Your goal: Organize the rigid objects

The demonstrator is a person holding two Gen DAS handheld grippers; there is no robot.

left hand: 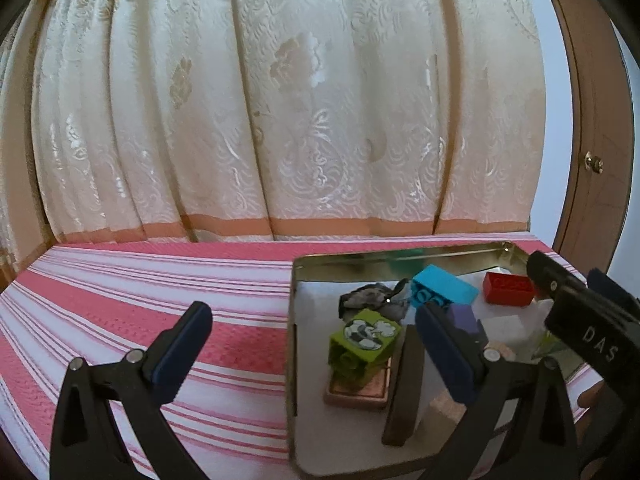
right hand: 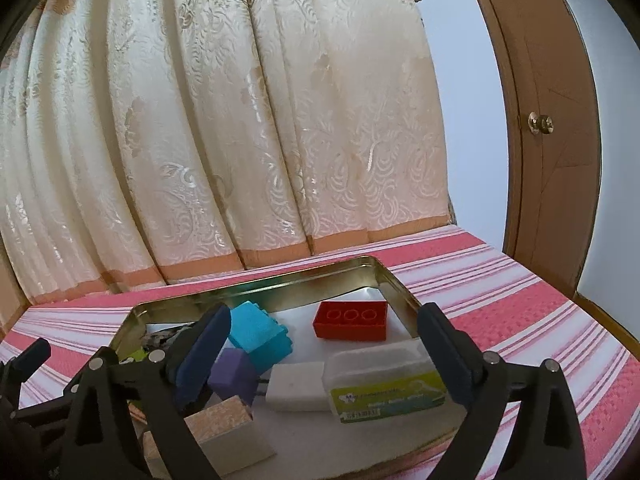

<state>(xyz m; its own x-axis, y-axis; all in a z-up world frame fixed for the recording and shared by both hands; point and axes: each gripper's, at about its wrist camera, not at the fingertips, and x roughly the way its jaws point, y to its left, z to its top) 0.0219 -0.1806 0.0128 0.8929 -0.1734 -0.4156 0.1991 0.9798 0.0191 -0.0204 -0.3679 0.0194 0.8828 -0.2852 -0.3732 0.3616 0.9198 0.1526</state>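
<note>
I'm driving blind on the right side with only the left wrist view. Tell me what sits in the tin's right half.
Observer: A red brick lies studs-down near the far right corner of the metal tin, its three round sockets facing up.
Operator: Report what is nearer than that.
Observer: A clear plastic case with a green label lies near the tin's front, between the open fingers of the right gripper, not pinched.
Operator: Say what is beside it.
Observer: A white block sits against its left side, with a purple block further left.
</note>
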